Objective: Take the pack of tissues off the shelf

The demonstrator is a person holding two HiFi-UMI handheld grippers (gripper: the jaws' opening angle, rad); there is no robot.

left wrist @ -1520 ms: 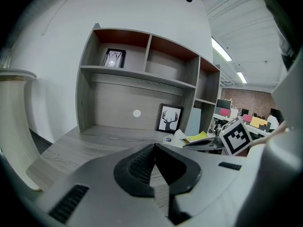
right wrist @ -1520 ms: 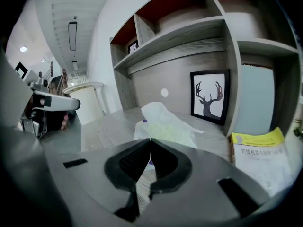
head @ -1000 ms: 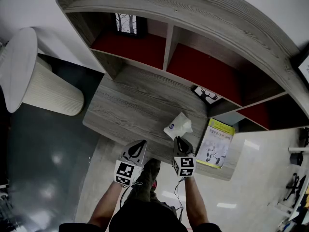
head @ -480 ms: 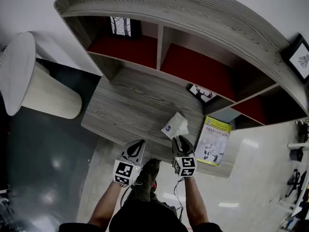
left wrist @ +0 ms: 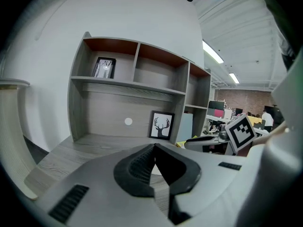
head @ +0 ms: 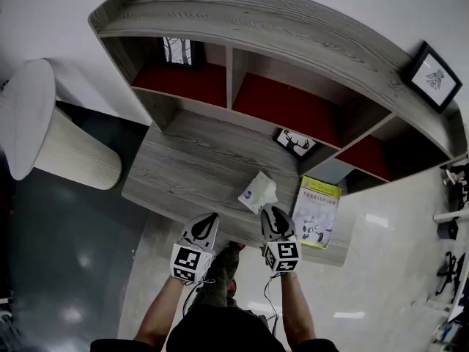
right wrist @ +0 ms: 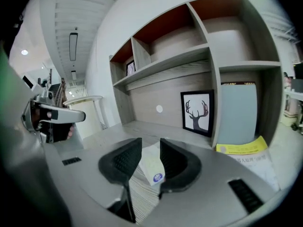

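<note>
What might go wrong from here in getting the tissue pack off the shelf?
1. The right gripper has just been opening its jaws. The tissue pack shows in the gap between them, not pressed. Closing from here may pinch only a soft corner, and the pack could slip out.
2. Pushing forward first might shove the light pack deeper in, toward the deer picture leaning at the back.

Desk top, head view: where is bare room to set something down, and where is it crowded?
Bare: the desk left of the tissue pack, out to its left edge; also the middle red cubby. Crowded: the right end, where tissue pack, deer picture and booklet sit close.
</note>
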